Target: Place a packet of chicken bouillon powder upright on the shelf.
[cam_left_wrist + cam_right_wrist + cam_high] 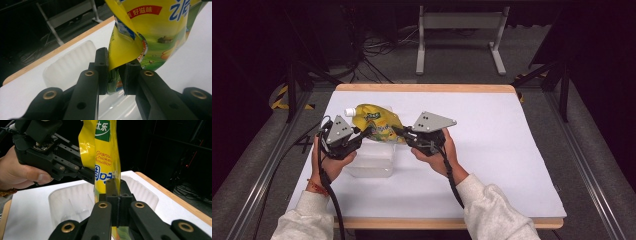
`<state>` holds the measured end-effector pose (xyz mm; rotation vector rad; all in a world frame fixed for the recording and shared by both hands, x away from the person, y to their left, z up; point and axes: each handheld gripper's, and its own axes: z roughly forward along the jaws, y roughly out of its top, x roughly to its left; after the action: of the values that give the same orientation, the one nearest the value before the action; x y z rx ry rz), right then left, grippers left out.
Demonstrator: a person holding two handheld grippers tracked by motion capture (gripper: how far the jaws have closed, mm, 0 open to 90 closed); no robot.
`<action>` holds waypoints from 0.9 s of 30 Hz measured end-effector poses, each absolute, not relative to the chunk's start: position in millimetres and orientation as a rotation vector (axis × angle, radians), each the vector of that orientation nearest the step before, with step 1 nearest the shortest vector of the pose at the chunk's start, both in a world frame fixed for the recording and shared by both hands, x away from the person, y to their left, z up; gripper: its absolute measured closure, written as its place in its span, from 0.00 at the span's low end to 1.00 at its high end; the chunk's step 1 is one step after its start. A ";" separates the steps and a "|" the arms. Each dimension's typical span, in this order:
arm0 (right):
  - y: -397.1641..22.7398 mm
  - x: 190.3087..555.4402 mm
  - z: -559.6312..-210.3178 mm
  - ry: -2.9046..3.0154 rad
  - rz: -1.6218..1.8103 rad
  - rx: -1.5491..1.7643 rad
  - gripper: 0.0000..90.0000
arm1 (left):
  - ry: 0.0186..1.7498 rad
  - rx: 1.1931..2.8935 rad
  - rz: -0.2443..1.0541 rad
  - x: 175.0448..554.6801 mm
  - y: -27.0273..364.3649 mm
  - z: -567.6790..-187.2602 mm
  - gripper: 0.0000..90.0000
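A yellow spouted pouch with green print and a white cap hangs between both grippers above a clear plastic tub. My left gripper is shut on the pouch's lower left edge, its jaws pinching the yellow film. My right gripper is shut on the pouch's opposite edge, jaws pressed flat together on it. In the right gripper view the left gripper and the hand holding it appear at upper left. The tub lies directly under the pouch.
A white sheet covers the wooden-edged table. A grey metal stand is on the floor beyond the table. Cables trail from both grippers toward the near edge.
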<state>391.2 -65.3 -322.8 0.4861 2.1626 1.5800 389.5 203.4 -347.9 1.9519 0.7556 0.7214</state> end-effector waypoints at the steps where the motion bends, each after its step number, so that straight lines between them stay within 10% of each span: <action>1: -62.9 393.4 -323.9 2.163 1.574 0.484 1.00 | 0.763 1.949 0.724 391.4 205.4 -349.0 0.86; 27: -22.4 437.3 -363.1 2.199 1.575 0.612 1.00 | 0.911 1.925 0.704 428.3 233.5 -378.4 0.87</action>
<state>437.3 -22.4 -363.1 0.6120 2.1989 1.5748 428.3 233.5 -378.4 1.9253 0.9114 0.7040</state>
